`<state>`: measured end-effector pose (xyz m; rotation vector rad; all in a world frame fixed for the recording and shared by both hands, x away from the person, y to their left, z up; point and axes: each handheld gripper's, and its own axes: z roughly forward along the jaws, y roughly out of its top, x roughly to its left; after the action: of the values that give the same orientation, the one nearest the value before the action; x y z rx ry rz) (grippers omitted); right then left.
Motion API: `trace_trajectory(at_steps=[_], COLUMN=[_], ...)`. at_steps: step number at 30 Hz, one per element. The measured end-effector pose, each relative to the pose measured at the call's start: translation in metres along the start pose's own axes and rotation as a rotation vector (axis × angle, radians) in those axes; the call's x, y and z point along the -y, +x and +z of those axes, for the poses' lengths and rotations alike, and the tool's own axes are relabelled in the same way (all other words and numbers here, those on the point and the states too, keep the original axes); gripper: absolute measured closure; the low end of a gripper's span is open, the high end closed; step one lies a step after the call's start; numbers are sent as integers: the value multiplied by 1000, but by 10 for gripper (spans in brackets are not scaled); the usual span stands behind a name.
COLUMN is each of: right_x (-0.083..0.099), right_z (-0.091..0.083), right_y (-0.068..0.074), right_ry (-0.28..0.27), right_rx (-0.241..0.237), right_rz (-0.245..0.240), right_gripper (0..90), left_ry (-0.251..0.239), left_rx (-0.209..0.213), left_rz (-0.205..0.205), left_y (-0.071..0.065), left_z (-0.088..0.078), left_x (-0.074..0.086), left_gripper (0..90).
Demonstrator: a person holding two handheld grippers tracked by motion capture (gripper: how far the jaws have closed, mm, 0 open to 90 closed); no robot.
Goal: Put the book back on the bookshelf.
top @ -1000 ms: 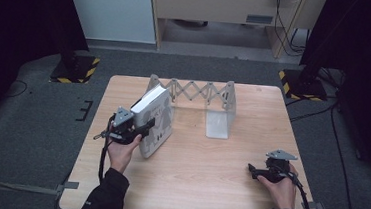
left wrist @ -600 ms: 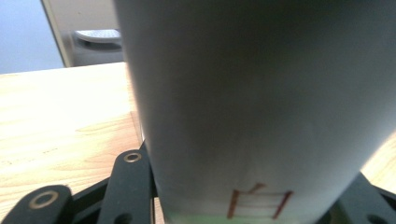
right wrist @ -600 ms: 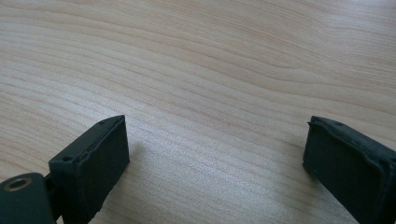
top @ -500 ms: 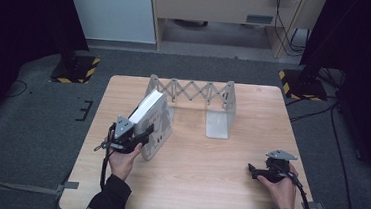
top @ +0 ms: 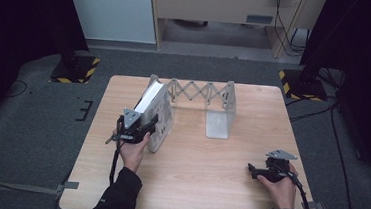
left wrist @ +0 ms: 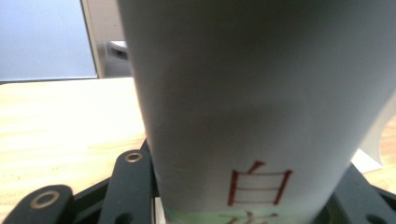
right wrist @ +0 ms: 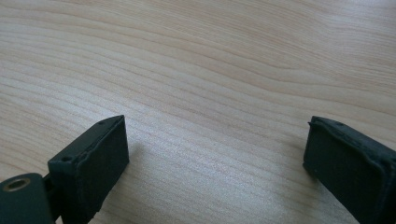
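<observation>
White book [top: 149, 97] with red characters sits clamped in the left gripper [top: 147, 125], tilted against the folding rack [top: 202, 93] on the bench [top: 207, 186]; right gripper [top: 253, 170] rests apart, jaws wide

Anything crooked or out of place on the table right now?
The white book held by the left gripper leans tilted against the rack's left end, not upright. Nothing looks spilled or damaged.

Wooden table [top: 207, 186] (grey floor [top: 30, 137] around)
</observation>
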<state>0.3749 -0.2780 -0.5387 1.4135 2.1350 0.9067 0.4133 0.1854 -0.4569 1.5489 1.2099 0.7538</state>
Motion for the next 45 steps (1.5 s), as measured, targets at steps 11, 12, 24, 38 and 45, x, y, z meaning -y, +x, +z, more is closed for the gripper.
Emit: trace_trajectory(at_steps=[11, 12, 24, 38, 45], right_x=[0, 0, 0, 0, 0], right_z=[0, 0, 0, 0, 0], right_y=[0, 0, 0, 0, 0], right_ry=[-1, -1, -1, -1, -1], right_rx=[1, 1, 1, 0, 1], right_rz=[0, 0, 0, 2, -1], right_gripper=[69, 69, 70, 69, 69], left_ry=[-38, -33, 31, -11, 11], left_rx=[-29, -22, 60, 31, -4], left_rz=[-2, 4, 22, 19, 23], left_y=[-4, -4, 5, 0, -1], left_z=[16, 15, -8, -4, -4], left_x=[1, 1, 13, 19, 14], left_gripper=[509, 506, 411, 520, 525])
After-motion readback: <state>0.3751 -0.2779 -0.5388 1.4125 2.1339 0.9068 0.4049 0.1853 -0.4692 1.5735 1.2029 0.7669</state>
